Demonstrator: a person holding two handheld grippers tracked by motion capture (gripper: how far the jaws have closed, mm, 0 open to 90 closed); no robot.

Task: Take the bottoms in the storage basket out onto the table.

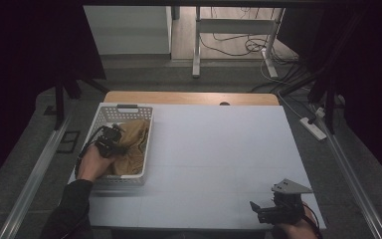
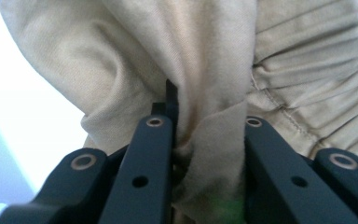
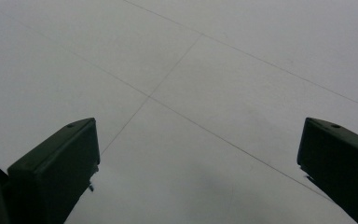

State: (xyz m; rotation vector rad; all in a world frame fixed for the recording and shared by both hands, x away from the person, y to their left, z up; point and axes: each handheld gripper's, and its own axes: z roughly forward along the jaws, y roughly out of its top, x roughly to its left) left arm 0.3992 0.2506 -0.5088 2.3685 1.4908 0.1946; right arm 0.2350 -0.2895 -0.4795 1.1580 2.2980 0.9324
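Inside the white basket (image 1: 144,144) my left gripper (image 2: 205,140) has its jaws pinched on the tan cloth (image 1: 134,142); my right gripper (image 1: 273,211), jaws spread wide and empty, hovers well away over the worktop (image 1: 219,149).

We find the white table top (image 1: 219,159) bare from the basket's right wall across to the right edge, so a gripper can pass freely there. At the left, the white basket (image 1: 146,144) walls in its bay, and the tan cloth (image 1: 134,144) fills most of it, bunched tight against the left gripper (image 2: 200,140).
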